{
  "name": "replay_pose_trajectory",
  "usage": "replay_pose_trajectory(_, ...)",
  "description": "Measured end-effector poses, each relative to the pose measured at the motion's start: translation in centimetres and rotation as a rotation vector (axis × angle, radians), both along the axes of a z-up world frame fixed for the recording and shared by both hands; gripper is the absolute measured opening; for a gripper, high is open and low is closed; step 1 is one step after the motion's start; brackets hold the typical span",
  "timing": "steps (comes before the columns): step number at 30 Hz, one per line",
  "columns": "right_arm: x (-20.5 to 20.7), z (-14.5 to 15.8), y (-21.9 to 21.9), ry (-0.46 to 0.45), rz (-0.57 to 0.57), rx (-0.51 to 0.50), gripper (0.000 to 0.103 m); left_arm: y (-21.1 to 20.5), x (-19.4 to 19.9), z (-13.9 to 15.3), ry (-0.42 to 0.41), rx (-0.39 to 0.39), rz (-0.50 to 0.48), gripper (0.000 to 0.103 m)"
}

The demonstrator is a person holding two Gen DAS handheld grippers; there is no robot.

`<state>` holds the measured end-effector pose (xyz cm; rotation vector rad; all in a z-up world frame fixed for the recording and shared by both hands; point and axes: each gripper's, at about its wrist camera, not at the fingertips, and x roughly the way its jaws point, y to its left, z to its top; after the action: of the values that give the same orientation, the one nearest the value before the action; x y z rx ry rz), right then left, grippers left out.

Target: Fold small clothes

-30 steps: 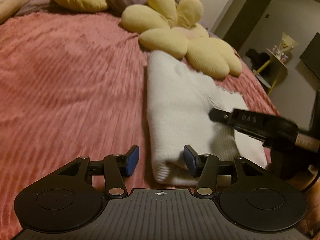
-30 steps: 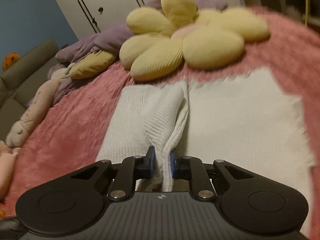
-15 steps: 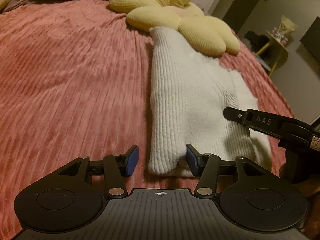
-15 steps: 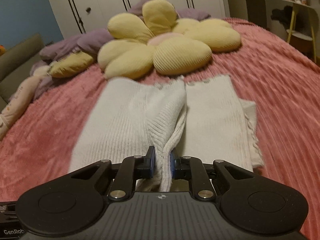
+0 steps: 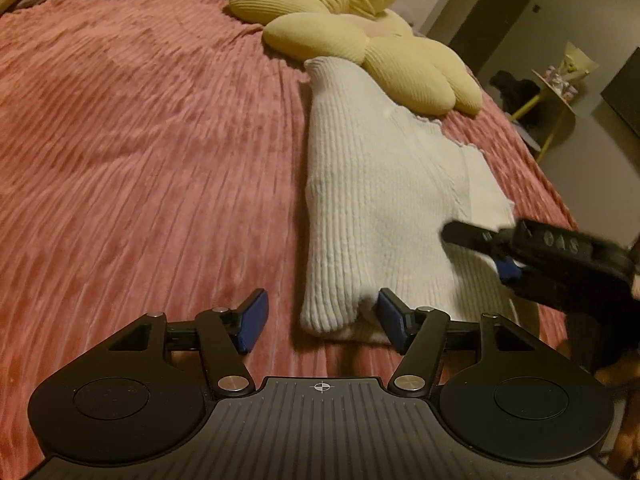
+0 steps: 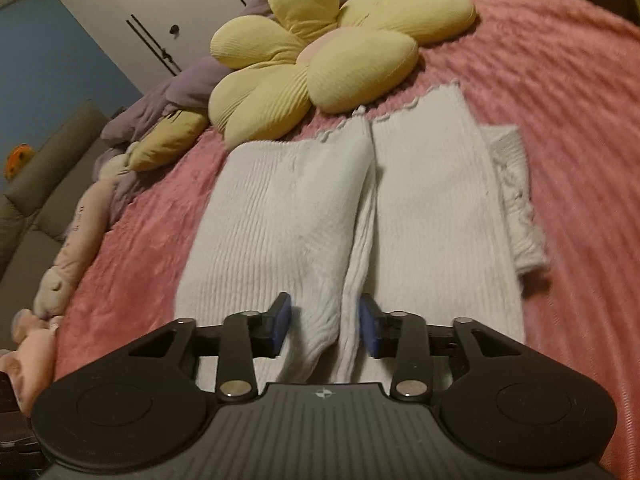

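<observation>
Right now the white knitted garment point(image 5: 372, 200) lies flat on the pink ribbed bedspread point(image 5: 140, 140), its far end touching the yellow flower-shaped cushion point(image 6: 320, 56). Both sides of it are folded inward, and the two folded edges meet in a seam that runs down the middle toward me.

Over the near end of that seam sits the right hand-held gripper point(image 6: 324, 326). Its jaws have just been opening; they stand apart now, and the two raised folded edges lie between the blue pads point(image 6: 368, 330) without being pinched.

Beside the garment's near left corner is the left hand-held gripper point(image 5: 318, 322), low over the bedspread. Its jaws have also just been opening and stand wide. The rounded corner of the knit lies between them, but neither pad presses on it; one pad is over bare bedspread, the other just beside the cloth.

From the left side I can see the right hand-held gripper reaching in over the garment's near right part, blurred.

Farther off, purple bedding point(image 6: 160, 100) and a second yellow cushion point(image 6: 168, 140) are heaped at the head of the bed.
</observation>
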<state>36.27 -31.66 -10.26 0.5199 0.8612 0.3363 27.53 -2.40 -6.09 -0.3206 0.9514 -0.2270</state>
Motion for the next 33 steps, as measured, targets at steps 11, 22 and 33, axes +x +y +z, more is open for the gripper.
replay_pose_trajectory(11, 0.8, 1.3, 2.0, -0.087, -0.027, -0.177, 0.017, -1.6, 0.3, 1.0, 0.007, 0.062, -0.001, 0.074)
replay_pose_trajectory(22, -1.9, 2.8, -0.7, -0.213, -0.143, -0.46, 0.016, -4.2, 0.6, 0.8, 0.02, 0.085, -0.035, 0.074)
replay_pose_trajectory(33, -1.2, -0.5, -6.0, -0.098, -0.217, -0.174, 0.021, -3.9, 0.3, 0.8, 0.034, 0.115, -0.043, 0.076)
